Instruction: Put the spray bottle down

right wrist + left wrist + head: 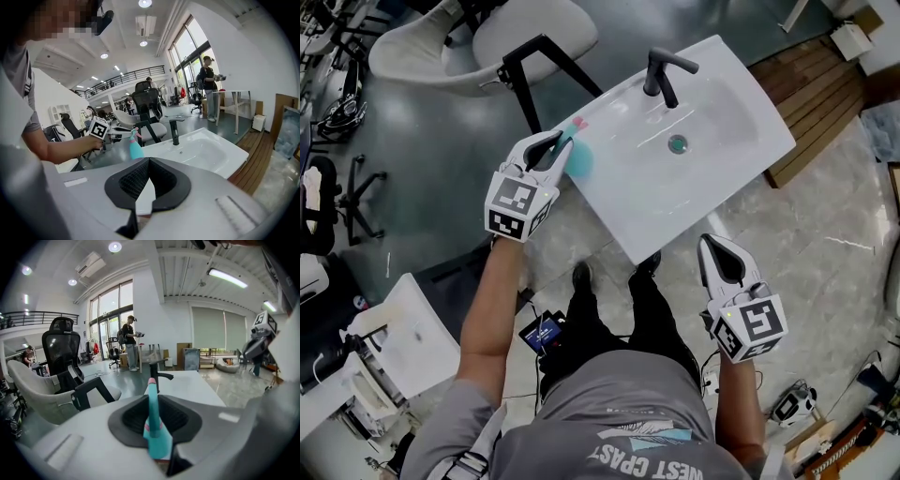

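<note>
White washbasin (pixel 712 103) stands on a grey floor. At its 9 o'clock rim the left gripper (pixel 555 147) pinches the teal spray bottle (pixel 578 159) near the edge; released there, it could topple off. Right gripper (pixel 719 247), at 5 o'clock, has its jaws together and holds nothing.

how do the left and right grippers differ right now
The left gripper is shut on the teal bottle; the right gripper has its jaws together on nothing. The left gripper is over a corner of the sink; the right gripper hangs off the sink's near edge, over the floor. Both are white and point downward.
</note>
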Motion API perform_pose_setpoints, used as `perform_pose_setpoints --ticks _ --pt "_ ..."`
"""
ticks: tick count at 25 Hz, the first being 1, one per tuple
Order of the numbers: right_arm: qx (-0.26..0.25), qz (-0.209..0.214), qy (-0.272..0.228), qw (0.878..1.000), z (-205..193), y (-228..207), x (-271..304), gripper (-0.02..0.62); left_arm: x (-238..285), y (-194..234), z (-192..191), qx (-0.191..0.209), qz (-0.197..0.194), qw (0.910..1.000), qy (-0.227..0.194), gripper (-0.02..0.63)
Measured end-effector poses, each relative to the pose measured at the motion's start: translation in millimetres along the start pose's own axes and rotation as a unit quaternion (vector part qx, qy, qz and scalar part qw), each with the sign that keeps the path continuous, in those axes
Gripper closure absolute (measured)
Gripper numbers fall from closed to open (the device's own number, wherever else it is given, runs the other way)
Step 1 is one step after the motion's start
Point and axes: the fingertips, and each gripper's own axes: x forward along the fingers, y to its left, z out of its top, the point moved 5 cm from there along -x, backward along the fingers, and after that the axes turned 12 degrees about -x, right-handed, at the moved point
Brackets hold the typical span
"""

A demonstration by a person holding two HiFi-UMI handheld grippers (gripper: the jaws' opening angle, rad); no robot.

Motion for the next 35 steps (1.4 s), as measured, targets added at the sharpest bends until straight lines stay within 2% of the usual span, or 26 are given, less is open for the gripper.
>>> perform_pose_setpoints --ticks 35 --pt "0.002 0.014 0.025 1.000 -3 4 22 0.594 18 2 10 0.027 -0.001 0.9996 -0.005 0.545"
